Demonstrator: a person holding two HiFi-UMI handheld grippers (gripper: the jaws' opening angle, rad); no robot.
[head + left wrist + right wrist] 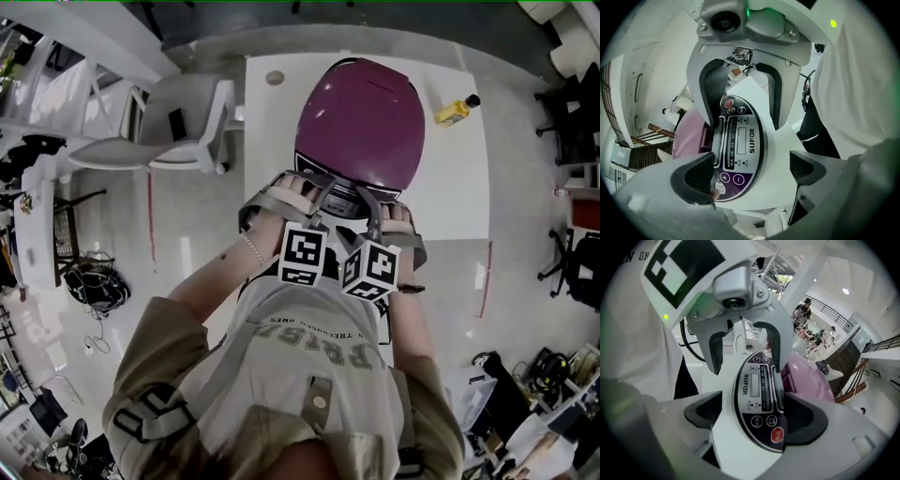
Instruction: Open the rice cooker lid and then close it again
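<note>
Purple-lid rice cooker (361, 122), shut, panel (740, 145) says SUFAR. Left tongs (752, 168) and right tongs (757, 413) both apart, straddling it.

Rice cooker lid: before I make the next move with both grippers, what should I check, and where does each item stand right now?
1. Lid fully down: ok, the purple dome sits closed in the head view.
2. Left gripper free to move: ok, its jaws stand apart astride the control panel.
3. Right gripper free to move: cannot tell, its jaws stand apart astride the same panel, but the pads look close against it.
4. Yellow bottle out of the lid's way: ok, it lies apart from the lid on the table.
</note>
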